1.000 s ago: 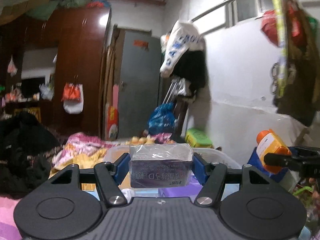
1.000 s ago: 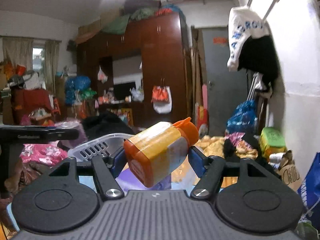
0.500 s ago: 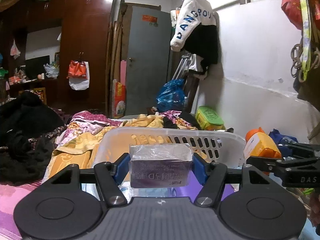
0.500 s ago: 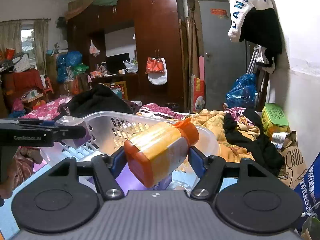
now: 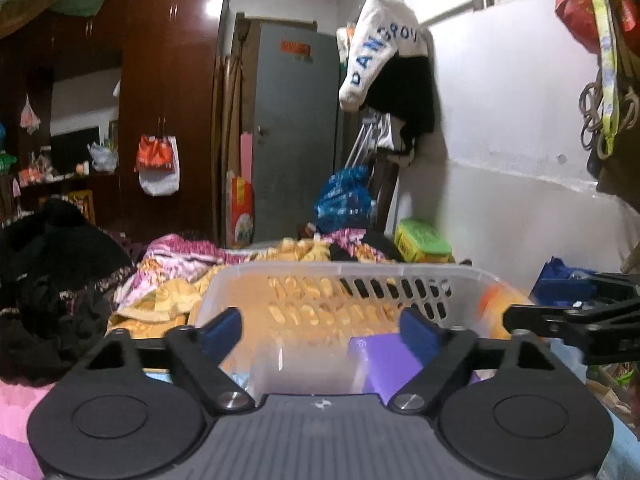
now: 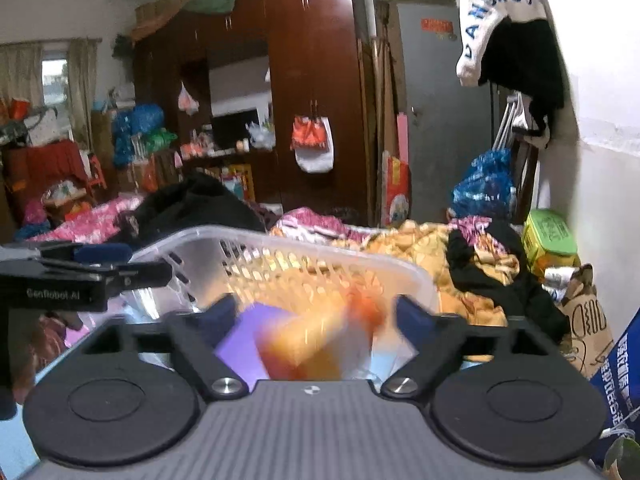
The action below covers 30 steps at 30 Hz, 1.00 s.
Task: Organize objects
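Basket [image 5: 340, 270], clear white plastic with slotted walls, sits just ahead of both tools, on a bed piled with bedding [image 5: 172, 292]. Left tool [image 5: 322, 326] jaws opening, spread wide, nothing pressed between the blue pads [image 5: 222, 328]; through the gap only the basket wall and a purple box [image 5: 384, 360] lying inside the basket near its right end. Right tool [image 6: 316, 314] jaws also opening, wide apart; orange bottle [image 6: 320, 336] between them is a motion-blurred smear, pads not touching it, low over the basket's near rim beside the purple box [image 6: 244, 336]. In the left view the bottle shows as an orange blur behind the basket's right wall [image 5: 498, 306]. Right tool's finger enters the left view from the right edge [image 5: 568, 320]; left tool's finger enters the right view from the left edge [image 6: 80, 272]. Cannot tell whether the bottle rests on the basket floor. Background: dark wardrobe [image 5: 168, 100], grey door [image 5: 296, 132], green box [image 5: 422, 240] against the wall on the bed's far right.
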Each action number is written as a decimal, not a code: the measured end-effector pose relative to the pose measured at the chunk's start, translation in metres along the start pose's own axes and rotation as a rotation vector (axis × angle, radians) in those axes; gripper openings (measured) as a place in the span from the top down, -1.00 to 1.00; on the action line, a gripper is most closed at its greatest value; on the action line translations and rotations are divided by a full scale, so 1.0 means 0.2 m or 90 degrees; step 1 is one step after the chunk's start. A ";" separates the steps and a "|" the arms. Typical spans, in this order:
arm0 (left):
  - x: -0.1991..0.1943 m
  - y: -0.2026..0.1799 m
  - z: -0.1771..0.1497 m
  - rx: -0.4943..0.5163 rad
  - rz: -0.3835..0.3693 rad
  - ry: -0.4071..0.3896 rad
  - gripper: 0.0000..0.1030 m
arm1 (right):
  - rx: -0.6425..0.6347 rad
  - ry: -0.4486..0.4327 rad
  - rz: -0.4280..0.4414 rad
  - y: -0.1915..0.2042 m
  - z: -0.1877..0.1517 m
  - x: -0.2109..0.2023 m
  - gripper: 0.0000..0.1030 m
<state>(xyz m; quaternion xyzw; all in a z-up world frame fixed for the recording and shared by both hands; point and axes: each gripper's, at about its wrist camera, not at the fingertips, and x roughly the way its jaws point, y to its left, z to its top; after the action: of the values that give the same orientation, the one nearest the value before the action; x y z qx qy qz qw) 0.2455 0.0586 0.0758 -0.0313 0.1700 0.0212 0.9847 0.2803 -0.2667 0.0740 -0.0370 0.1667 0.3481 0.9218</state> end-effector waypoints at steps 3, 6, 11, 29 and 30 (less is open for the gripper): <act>-0.09 0.00 -0.02 -0.008 -0.002 -0.024 -0.75 | 0.007 -0.033 -0.006 -0.03 -0.01 -0.10 -0.96; -0.22 0.00 -0.09 -0.020 -0.022 -0.035 -0.75 | 0.040 -0.060 0.015 -0.07 -0.11 -0.27 -1.00; -0.44 -0.04 -0.39 -0.012 -0.062 -0.041 -0.76 | 0.030 -0.066 0.003 -0.07 -0.42 -0.51 -1.00; -0.73 -0.18 -0.91 0.053 -0.124 -0.022 -0.75 | 0.046 -0.062 0.130 0.13 -0.81 -0.61 -0.97; -0.74 -0.18 -0.93 0.058 -0.130 -0.024 -0.75 | 0.041 -0.065 0.139 0.15 -0.83 -0.61 -0.94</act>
<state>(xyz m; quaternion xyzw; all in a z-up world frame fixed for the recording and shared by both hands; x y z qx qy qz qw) 0.0471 0.0050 -0.0474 -0.0030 0.1484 -0.0862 0.9852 0.1284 -0.3525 -0.0394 0.0288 0.1336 0.4422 0.8864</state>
